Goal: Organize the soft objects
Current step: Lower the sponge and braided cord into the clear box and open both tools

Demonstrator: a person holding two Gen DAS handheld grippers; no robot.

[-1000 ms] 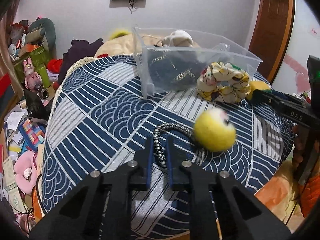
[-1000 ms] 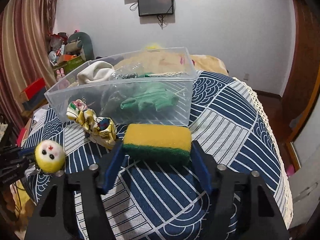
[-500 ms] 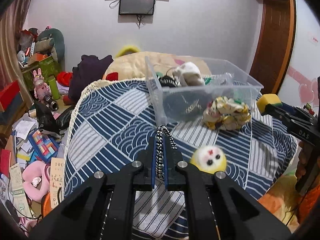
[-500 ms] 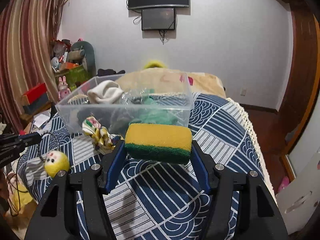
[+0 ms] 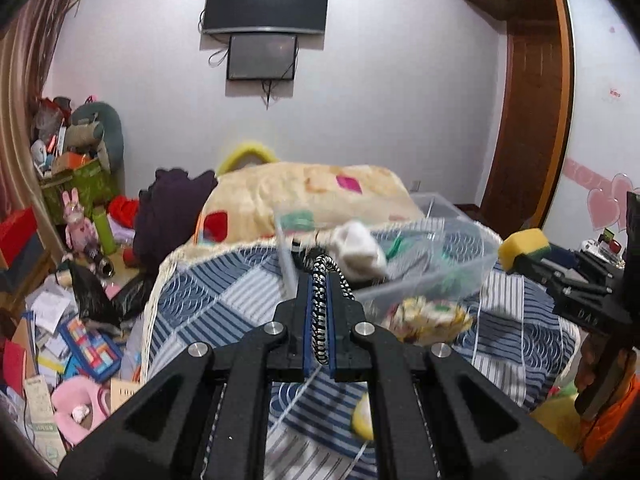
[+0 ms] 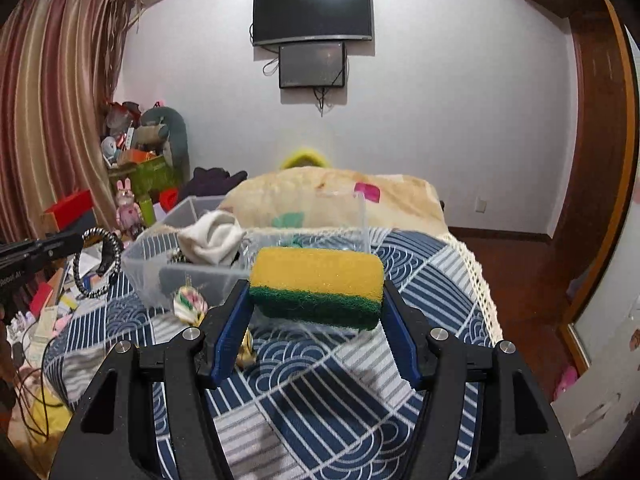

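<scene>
My left gripper (image 5: 319,280) is shut on a black-and-white braided cord loop (image 5: 320,312) and holds it raised in front of the clear plastic bin (image 5: 440,276). The yellow plush ball on that cord (image 5: 362,420) hangs low beside my right finger. My right gripper (image 6: 316,312) is shut on a yellow-and-green sponge (image 6: 316,284), held above the blue patterned tablecloth (image 6: 320,380) just before the bin (image 6: 152,276). The bin holds a white sock (image 6: 212,240) and green fabric. A floral scrunchie (image 6: 188,304) lies in front of the bin. The cord loop (image 6: 100,264) shows at left.
A bed with a cream quilt (image 5: 304,196) stands behind the table. Cluttered floor with toys and papers (image 5: 72,340) lies to the left. A wooden door (image 6: 592,160) and a wall-mounted TV (image 6: 312,12) are beyond.
Both grippers have risen. The left lifted the cord so the yellow ball now hangs low near the fingers. The right raised the sponge level with the bin's rim.
</scene>
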